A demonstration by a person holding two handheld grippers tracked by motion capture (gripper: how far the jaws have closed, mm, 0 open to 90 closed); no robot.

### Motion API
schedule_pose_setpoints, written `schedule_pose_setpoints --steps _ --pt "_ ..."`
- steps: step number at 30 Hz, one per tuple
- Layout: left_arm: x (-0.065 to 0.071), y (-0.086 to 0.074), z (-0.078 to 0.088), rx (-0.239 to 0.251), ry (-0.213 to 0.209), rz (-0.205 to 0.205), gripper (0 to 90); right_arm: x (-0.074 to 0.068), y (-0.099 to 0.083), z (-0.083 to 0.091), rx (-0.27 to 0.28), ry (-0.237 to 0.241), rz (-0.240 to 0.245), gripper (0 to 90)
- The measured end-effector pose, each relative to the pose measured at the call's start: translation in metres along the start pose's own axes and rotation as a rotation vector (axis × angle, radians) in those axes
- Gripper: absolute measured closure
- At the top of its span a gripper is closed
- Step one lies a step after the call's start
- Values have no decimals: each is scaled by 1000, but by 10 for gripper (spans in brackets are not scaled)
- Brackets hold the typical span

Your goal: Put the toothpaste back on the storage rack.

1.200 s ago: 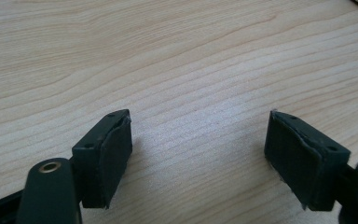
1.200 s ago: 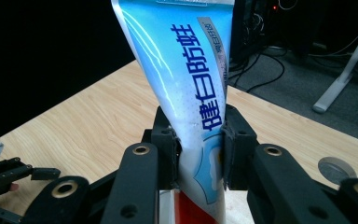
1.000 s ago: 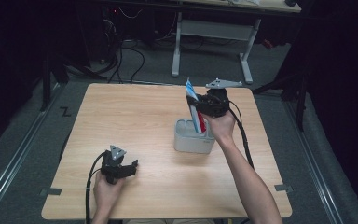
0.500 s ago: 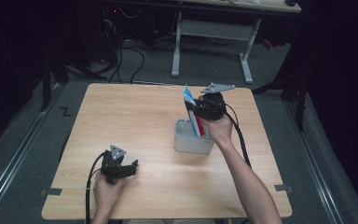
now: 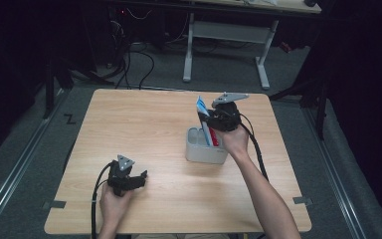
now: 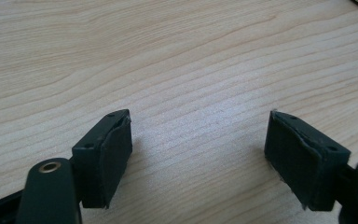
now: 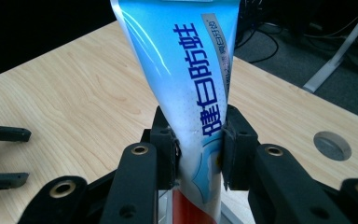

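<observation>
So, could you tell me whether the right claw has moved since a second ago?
Yes, slightly: the right claw, shut on the toothpaste tube, has edged toward the table's far edge, above the grey holder.

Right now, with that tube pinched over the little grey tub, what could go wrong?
The right gripper squeezes the toothpaste tube hard enough to dent it, so paste might be forced toward the cap. The tube stands tilted in the grey holder; lifting it at an angle could drag or tip that light holder.
</observation>
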State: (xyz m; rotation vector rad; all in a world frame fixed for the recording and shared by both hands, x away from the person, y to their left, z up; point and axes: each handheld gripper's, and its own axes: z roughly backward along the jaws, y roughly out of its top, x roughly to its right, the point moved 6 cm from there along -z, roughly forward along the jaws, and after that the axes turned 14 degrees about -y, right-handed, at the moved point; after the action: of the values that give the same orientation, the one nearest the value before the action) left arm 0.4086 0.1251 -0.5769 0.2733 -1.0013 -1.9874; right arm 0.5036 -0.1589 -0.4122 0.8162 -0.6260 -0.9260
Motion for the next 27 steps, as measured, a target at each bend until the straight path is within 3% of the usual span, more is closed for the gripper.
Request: schedule_pose_setpoints --steps 18,22,27 --pt "0 0 0 -1 0 -1 235 -1 -17 -4 -28 -1 18 704" --pt "0 0 0 0 0 0 235 1 -24 -7 -44 3 -1 703" --pt "0 0 0 -1 0 0 235 0 -28 -8 -58 -7 19 700"
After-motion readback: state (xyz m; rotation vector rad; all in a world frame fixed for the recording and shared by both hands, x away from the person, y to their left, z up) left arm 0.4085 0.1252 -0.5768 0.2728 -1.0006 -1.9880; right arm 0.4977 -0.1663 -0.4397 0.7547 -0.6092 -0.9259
